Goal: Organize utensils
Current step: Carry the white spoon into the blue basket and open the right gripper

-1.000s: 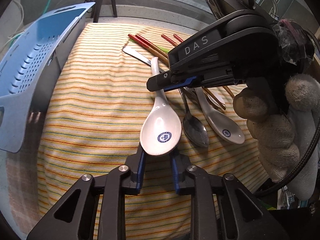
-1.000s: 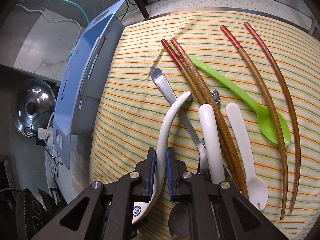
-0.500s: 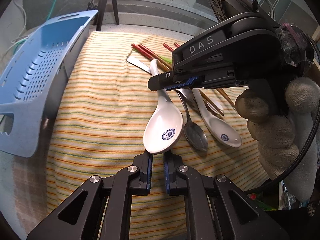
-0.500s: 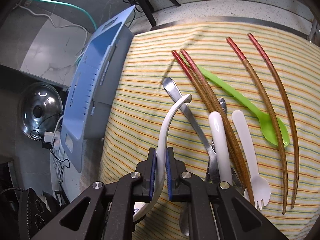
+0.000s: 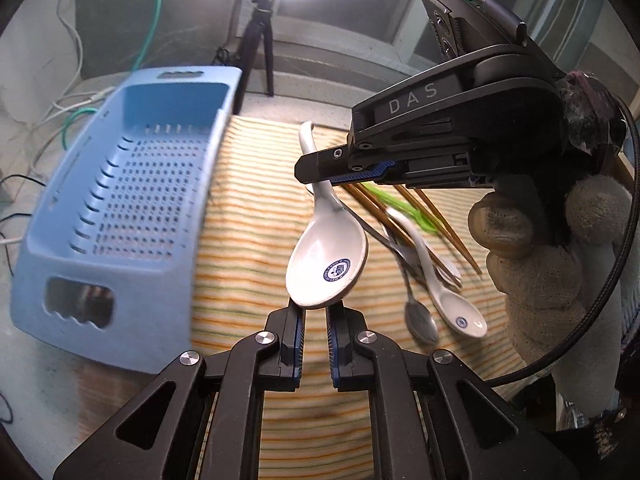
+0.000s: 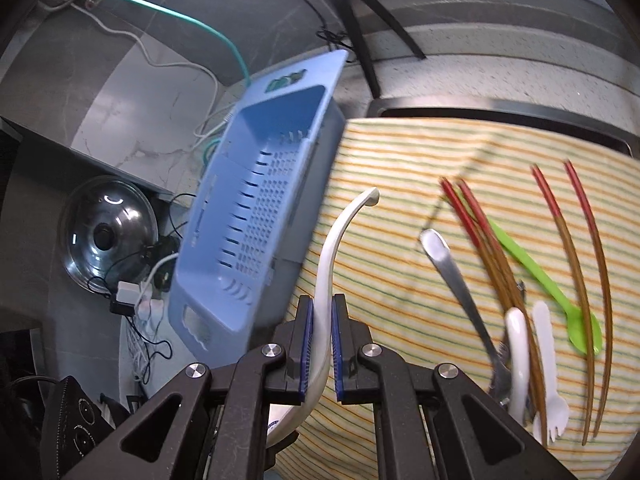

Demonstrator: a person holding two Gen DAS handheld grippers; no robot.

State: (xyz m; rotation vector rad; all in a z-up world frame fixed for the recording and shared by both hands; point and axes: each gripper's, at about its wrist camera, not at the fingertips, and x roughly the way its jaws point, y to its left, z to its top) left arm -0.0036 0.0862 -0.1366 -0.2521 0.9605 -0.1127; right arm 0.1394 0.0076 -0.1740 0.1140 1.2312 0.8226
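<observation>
The blue perforated basket [image 5: 120, 216] stands at the left edge of the striped cloth [image 5: 248, 264]; nothing is seen inside it. The white ceramic spoon [image 5: 326, 256] is clamped at two places: the rim of its bowl by the left tool [image 5: 316, 316], clenched on it, and its handle by the right tool [image 6: 322, 320], likewise clenched on it. Compared with a second ago, the spoon is carried clear above the cloth instead of lying on it, and the basket appears closer and more fully in both views. The left tool's jaws have just been closing, with the spoon's rim between them. The spoon's long axis runs from the left tool toward the right tool, bowl facing up, with the handle end curving up past the right tool's pads. On the cloth are left a second white spoon [image 5: 448, 292], a metal spoon [image 5: 420, 320], a green plastic spoon [image 6: 548, 280], chopsticks [image 6: 580, 264] and a white plastic spork [image 6: 550, 368]. A gloved hand [image 5: 536, 276] holds the right tool.
</observation>
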